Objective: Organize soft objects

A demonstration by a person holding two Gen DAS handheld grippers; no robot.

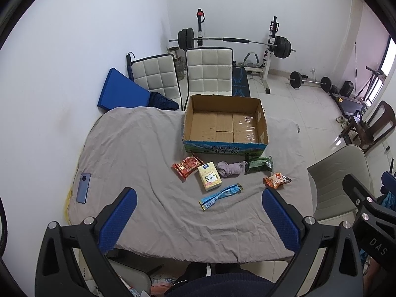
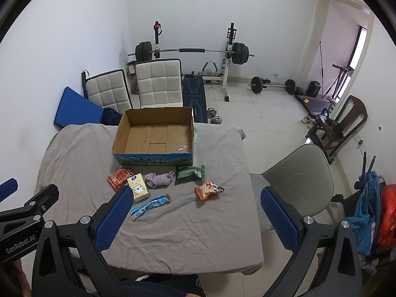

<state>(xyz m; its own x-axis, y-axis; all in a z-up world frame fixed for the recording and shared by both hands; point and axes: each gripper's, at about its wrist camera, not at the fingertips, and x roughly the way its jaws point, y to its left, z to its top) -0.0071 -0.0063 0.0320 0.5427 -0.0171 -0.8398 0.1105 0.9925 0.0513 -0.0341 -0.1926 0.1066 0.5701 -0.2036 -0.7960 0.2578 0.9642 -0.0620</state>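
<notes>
An open cardboard box (image 1: 225, 143) (image 2: 152, 158) stands empty at the far side of the cloth-covered table (image 1: 138, 163) (image 2: 203, 232). In front of it lie a red snack pack (image 1: 187, 166) (image 2: 119, 177), a yellow tissue pack (image 1: 209, 177) (image 2: 138, 187), a purple sock bundle (image 1: 231, 168) (image 2: 159, 179), a green pack (image 1: 259, 163) (image 2: 190, 173), an orange snack bag (image 1: 276, 179) (image 2: 208, 190) and a blue wrapper (image 1: 220, 196) (image 2: 150, 206). My left gripper (image 1: 199, 199) and right gripper (image 2: 195, 198) are both open and empty, held high over the table's near edge.
A phone (image 1: 83, 187) lies at the table's left edge. Two white padded chairs (image 1: 209, 70) and a blue mat (image 1: 121, 90) stand behind the table. A grey chair (image 2: 300, 173) stands to the right. A barbell rack (image 2: 193, 52) stands by the far wall.
</notes>
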